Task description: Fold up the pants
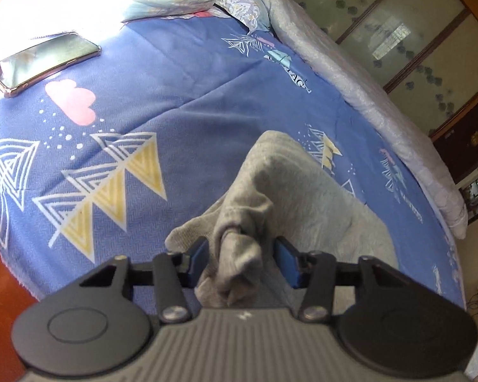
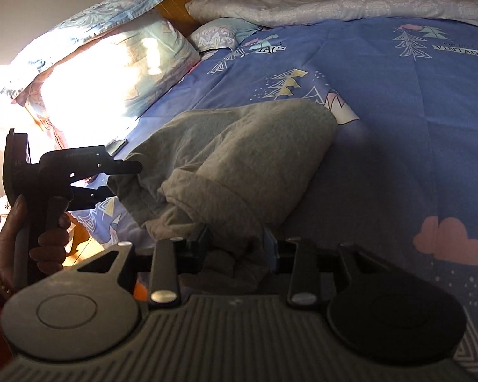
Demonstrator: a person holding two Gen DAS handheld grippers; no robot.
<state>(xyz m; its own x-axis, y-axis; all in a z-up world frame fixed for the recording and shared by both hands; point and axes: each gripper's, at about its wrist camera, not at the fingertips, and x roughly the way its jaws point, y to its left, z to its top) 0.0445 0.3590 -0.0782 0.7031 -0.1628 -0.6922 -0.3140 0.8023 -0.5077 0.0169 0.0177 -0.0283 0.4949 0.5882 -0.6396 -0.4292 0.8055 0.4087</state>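
Left wrist view, item one: left gripper (image 1: 242,259), blue-padded fingers (image 1: 200,256) closed partway onto a bunched fold of the grey pants (image 1: 290,191); we pinch the cloth here so one corner of the garment can be lifted and carried.

Item two, right wrist view: right gripper (image 2: 235,246), fingers drawn in on a second gather of the same pants (image 2: 239,152), near what looks like a cuffed hem. We judge the two grips are set apart so the fabric hangs between them and can be laid over itself.

Item three: pants, part raised off the bed (image 1: 175,121), the far end resting on the blue patterned cover, humped, not flat. Fold not yet complete, by our reading.

Item four: phone (image 1: 44,62), lying on the cover near the pillows (image 2: 111,60), well apart from the garment.

Item five: pale quilt (image 2: 350,0), rolled along the far edge of the bed, away from the working area.
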